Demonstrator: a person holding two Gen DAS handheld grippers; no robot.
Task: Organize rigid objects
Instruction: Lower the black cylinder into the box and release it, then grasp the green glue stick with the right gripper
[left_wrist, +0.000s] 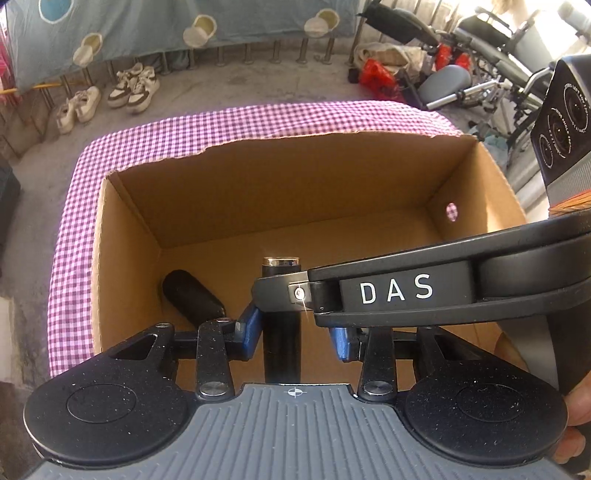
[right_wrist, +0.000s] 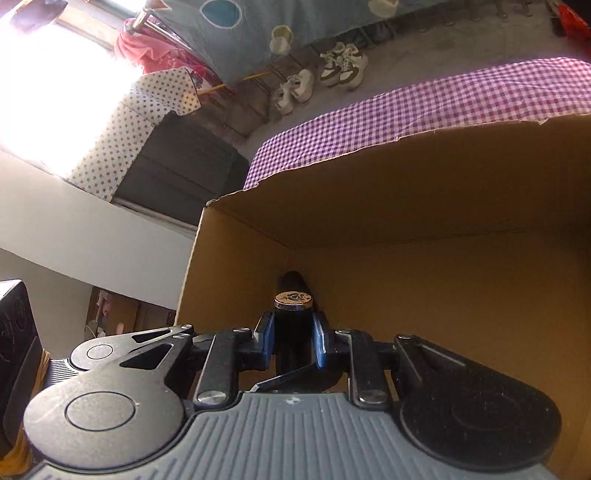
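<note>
A black tube with a shiny metal cap stands up straight over an open brown cardboard box. A second black thing, short and round like a little case, lies on its side on the box floor, near the left wall.
</note>
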